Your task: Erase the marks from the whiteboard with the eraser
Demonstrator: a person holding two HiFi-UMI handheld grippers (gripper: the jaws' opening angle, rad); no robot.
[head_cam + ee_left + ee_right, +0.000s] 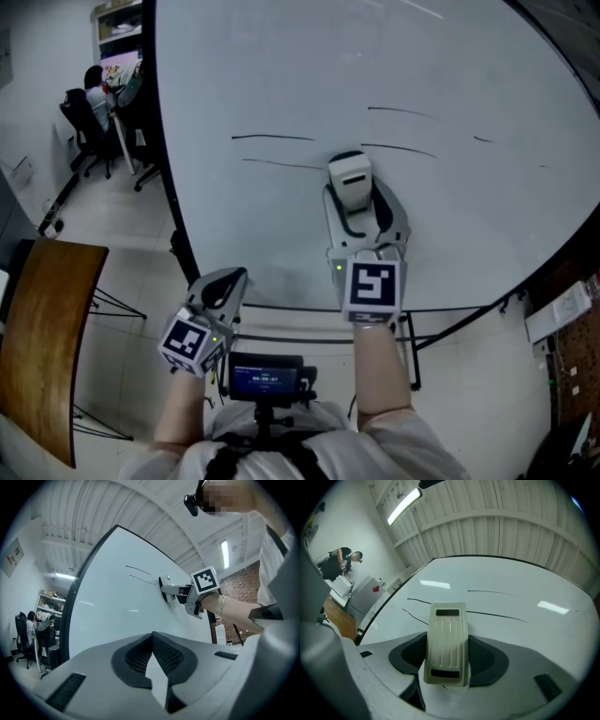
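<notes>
The whiteboard fills the head view and carries several thin black marks. My right gripper is shut on a cream eraser, held flat against the board between the left and right marks. In the right gripper view the eraser sits between the jaws with marks just beyond it. My left gripper hangs low by the board's bottom edge, shut and empty. In the left gripper view the jaws meet, and the right gripper shows against the board.
A wooden table stands at the left. People sit at desks far left behind the board. The board's stand runs beneath its lower edge. A brick wall is on the right.
</notes>
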